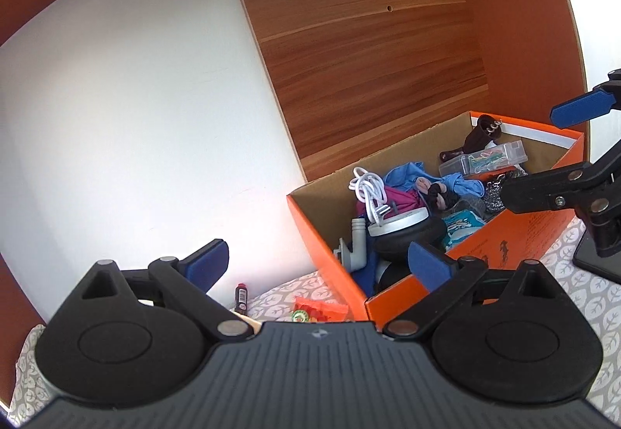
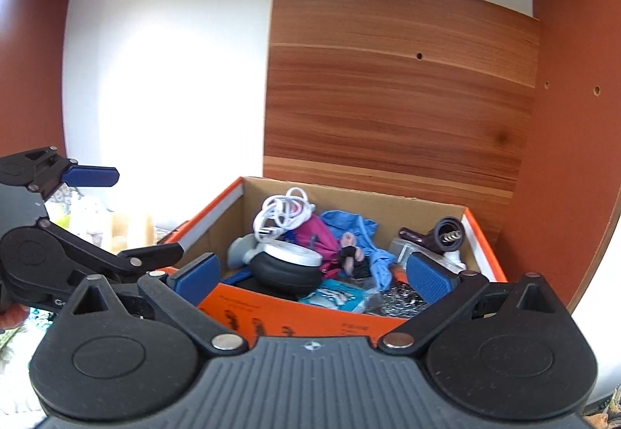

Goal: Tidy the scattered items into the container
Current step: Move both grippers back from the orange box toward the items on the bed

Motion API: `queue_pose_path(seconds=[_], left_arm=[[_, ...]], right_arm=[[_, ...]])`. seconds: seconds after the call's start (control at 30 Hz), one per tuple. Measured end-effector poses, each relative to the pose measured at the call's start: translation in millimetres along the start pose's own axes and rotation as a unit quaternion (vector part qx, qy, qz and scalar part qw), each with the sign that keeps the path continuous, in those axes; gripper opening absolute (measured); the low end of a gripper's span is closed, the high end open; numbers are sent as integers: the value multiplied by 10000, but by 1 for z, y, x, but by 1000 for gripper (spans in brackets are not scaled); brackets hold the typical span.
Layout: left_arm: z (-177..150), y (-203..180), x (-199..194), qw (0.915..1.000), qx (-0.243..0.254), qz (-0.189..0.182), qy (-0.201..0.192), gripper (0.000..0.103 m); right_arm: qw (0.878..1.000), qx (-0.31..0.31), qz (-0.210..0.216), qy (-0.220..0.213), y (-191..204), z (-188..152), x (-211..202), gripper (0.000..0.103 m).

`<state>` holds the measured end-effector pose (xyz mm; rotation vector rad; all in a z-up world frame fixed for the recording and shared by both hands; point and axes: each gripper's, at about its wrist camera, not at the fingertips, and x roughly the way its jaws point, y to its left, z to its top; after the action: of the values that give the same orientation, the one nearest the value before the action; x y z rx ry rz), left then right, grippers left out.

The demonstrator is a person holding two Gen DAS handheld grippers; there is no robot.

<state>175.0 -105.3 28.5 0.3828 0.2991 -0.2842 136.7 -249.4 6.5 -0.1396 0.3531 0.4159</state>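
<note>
Left wrist view: my left gripper (image 1: 316, 268) had its blue-padded jaws spread wide, nothing between them. The orange cardboard shoebox (image 1: 465, 246) sat ahead and to the right of it, already crowded: a coiled white cable (image 1: 368, 190), crumpled blue cloth (image 1: 411, 172), a clear plastic case of coloured paper clips (image 1: 485, 159), a black-and-white round device (image 1: 403, 229). What was still loose lay low and just ahead of this claw on the leaf-print grey tablecloth (image 1: 590, 293): a small dark tube with a red cap (image 1: 241, 297), standing roughly upright near the white wall, and an orange snack packet (image 1: 320, 310) lying flat between the tube and the box's near corner. Both sat left of the box, so I judged the left gripper the nearer one. My right gripper (image 1: 543, 153) hung over the box's far right end, also spread wide and empty.

Right wrist view: right gripper (image 2: 312, 273) wide, empty, pointing straight into the shoebox (image 2: 310, 316). Left gripper (image 2: 136, 213) off to its left, open. Loose items were not visible here, so the next pick looked like a left-side job: dip down and forward.
</note>
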Motion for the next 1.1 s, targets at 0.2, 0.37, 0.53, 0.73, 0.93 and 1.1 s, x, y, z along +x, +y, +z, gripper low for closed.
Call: queue_pose_path(seconds=[0.2,0.37,0.53,0.73,0.93,1.1], left_arm=[[-10,14,-8,9999,-69,88,51,101],[-18,24,-14,9998,-62,153,87,101],[-27,39,-21,9995,-178,217,155,101],[-51,64,-33,9985,-266,376,291,102],[-86,97,-41,9953,-424,649,582,102],[-117,118,-48,9913,-539,859,840,102]], right_arm=[[9998,-95,168,-43,19,-1,-5,103],[9991,-138,400,-91,35,0,-8,103],[9974,-258,667,-83,58,0,-7,103],[9938,-330,1054,-97,90,-2,-2,103],[9863,-471,1580,29,130,-11,12,103],[9802,-582,1890,125,157,-23,22,103]])
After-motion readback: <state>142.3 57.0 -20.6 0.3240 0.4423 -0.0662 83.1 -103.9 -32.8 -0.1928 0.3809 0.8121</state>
